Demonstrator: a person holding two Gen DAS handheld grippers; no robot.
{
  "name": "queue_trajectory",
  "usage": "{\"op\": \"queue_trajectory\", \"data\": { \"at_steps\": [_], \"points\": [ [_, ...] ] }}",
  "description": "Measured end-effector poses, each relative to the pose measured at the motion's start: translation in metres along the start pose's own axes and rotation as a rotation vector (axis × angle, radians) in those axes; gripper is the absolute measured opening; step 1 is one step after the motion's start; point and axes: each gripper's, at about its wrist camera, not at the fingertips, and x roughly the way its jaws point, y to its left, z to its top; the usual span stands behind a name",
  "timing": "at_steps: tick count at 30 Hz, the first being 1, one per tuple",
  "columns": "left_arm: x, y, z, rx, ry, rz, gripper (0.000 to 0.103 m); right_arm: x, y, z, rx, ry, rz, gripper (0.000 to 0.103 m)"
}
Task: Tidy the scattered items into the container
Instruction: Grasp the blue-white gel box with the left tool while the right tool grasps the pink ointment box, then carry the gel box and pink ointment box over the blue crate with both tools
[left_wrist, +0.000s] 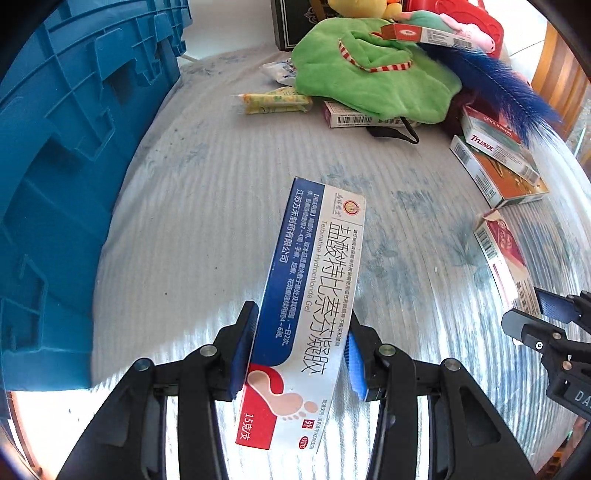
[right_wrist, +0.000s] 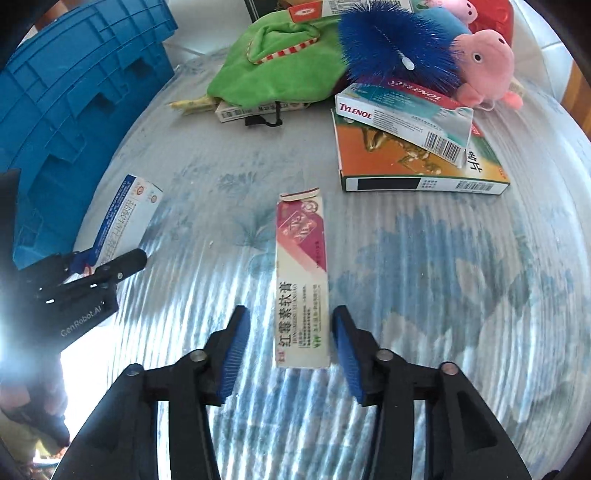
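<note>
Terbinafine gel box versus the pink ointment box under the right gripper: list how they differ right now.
The terbinafine gel box is blue and white with a red foot panel; the pink ointment box is pink and cream. The gel box is clamped in the left gripper; the ointment box lies flat on the tablecloth between the open fingers of the right gripper, ungripped. The ointment box's end flap is open. Both are long, narrow medicine cartons.

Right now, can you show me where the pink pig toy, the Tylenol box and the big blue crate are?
pink pig toy (right_wrist: 484, 61): right wrist view, on its face beside the eye.
Tylenol box (right_wrist: 402, 114): right wrist view, on the box's top face.
blue crate (left_wrist: 55, 155): left wrist view, on its ribbed outer wall.
</note>
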Motion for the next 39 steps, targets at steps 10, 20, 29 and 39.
{"op": "queue_trajectory", "data": {
  "at_steps": [10, 20, 29, 39],
  "points": [
    [0.003, 0.013, -0.005, -0.034, -0.044, -0.042, 0.044, 0.004, 0.014, -0.008, 0.023, -0.08, -0.03, 0.065],
    [-0.007, 0.0, -0.016, 0.015, -0.056, -0.007, 0.039, 0.001, 0.029, -0.015, -0.054, -0.063, -0.185, 0.028],
    [-0.043, -0.011, -0.012, 0.029, -0.153, -0.011, 0.039, -0.033, 0.052, -0.014, -0.064, -0.141, -0.136, 0.028],
    [-0.115, -0.003, 0.018, 0.007, -0.293, -0.03, 0.039, -0.116, 0.073, 0.016, -0.066, -0.342, -0.091, 0.028]
  ]
}}
